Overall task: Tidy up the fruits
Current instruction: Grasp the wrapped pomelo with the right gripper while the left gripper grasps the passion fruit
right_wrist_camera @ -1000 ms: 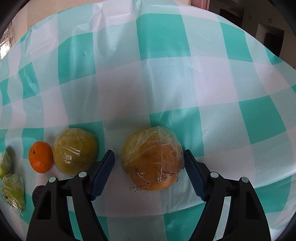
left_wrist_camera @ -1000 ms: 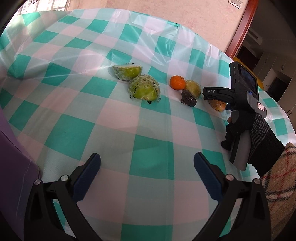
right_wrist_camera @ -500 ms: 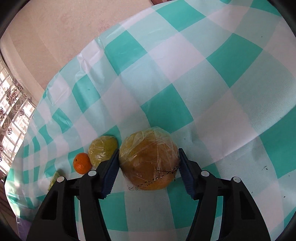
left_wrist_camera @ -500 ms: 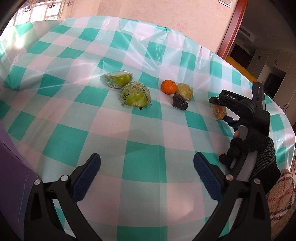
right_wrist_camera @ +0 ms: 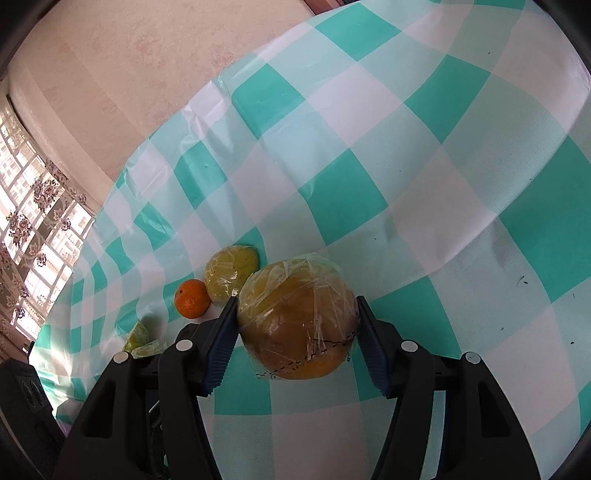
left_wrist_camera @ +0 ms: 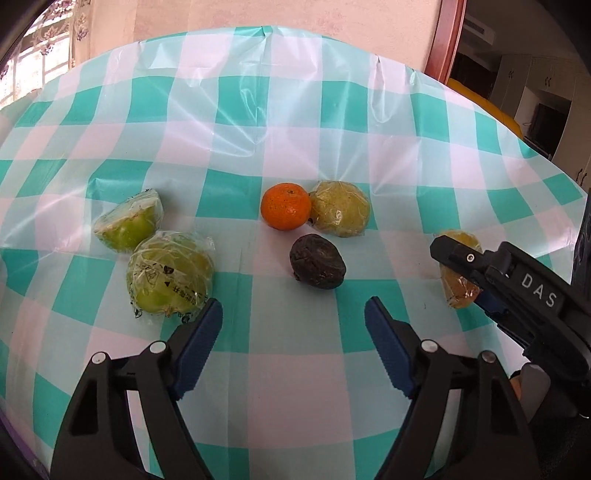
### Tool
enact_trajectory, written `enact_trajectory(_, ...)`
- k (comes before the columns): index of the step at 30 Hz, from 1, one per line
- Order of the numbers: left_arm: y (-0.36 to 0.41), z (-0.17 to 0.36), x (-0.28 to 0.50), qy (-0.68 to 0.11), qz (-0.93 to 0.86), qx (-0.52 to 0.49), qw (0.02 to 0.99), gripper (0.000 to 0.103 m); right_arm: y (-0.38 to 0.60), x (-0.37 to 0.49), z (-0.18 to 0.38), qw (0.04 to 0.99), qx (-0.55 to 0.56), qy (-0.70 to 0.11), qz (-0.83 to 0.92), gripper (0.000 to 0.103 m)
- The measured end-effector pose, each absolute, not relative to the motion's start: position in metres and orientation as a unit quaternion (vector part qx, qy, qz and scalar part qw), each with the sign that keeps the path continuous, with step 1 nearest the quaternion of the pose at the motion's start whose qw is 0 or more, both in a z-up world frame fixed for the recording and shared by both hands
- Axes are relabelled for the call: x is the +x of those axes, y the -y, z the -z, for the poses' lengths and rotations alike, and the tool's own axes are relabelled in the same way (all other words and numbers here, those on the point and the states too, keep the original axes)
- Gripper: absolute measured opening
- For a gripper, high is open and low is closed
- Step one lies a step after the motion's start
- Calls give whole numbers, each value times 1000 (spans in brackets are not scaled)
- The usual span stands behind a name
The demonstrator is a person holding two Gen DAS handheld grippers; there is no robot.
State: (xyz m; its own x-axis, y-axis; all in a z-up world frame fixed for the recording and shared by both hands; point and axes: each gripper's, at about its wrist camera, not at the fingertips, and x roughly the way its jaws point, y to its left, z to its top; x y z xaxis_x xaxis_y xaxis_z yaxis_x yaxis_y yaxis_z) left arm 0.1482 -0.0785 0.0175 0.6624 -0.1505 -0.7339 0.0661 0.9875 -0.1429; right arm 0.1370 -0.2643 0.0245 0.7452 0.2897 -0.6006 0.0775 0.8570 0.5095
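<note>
On the green-and-white checked tablecloth (left_wrist_camera: pixel 295 369) lie a mandarin (left_wrist_camera: pixel 285 211), a wrapped yellow-green fruit (left_wrist_camera: pixel 341 213), a dark wrinkled fruit (left_wrist_camera: pixel 317 266), a wrapped green fruit (left_wrist_camera: pixel 170 277) and a wrapped green half (left_wrist_camera: pixel 127 225). My left gripper (left_wrist_camera: pixel 293 310) is closing with nothing between its jaws; the dark fruit lies just beyond its tips. My right gripper (right_wrist_camera: pixel 297 325) is shut on a wrapped orange-brown fruit (right_wrist_camera: pixel 299 332). In the left wrist view the right gripper (left_wrist_camera: pixel 461 277) and that orange-brown fruit (left_wrist_camera: pixel 458 291) sit at the right.
The table's far edge (left_wrist_camera: pixel 266 31) meets a pink wall. A wooden door frame (left_wrist_camera: pixel 441 40) and a yellow object (left_wrist_camera: pixel 484 103) stand beyond the right edge. A window (right_wrist_camera: pixel 33 236) is off to the left in the right wrist view.
My left gripper has moved forward to the cluster of fruit and its jaws have narrowed. My right gripper has shut on the wrapped orange-brown fruit and rolled.
</note>
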Motion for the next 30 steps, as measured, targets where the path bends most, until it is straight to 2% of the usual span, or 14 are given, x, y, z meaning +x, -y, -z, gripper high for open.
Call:
enact_trajectory(4, 88, -15, 171, -411, 58, -45, 909, 77, 259, 137, -26, 900, 249, -352, -62, 60)
enact_trajectory(7, 95, -12, 184, -423, 62, -34, 903, 68, 258, 137, -26, 900, 250, -352, -65, 60)
enact_trajectory(9, 101, -8, 190, -434, 66, -16, 899, 57, 258, 137, -25, 899, 251, -353, -66, 60)
enact_trajectory(12, 111, -7, 195, -437, 61, 16, 897, 54, 257, 137, -26, 900, 248, -353, -66, 60)
enact_trajectory(13, 113, -6, 195, -437, 56, 25, 897, 51, 257, 137, -26, 900, 246, -353, -66, 60)
enact_trajectory(14, 114, -7, 195, -435, 55, 27, 899, 39, 256, 137, -26, 901, 245, -353, -67, 60)
enact_trajectory(22, 75, -11, 182, -408, 81, -84, 905, 38, 257, 139, -25, 899, 248, -356, -61, 60)
enact_trajectory(30, 73, 4, 153, -410, 117, -114, 897, 38, 258, 127, -24, 896, 266, -349, -65, 60)
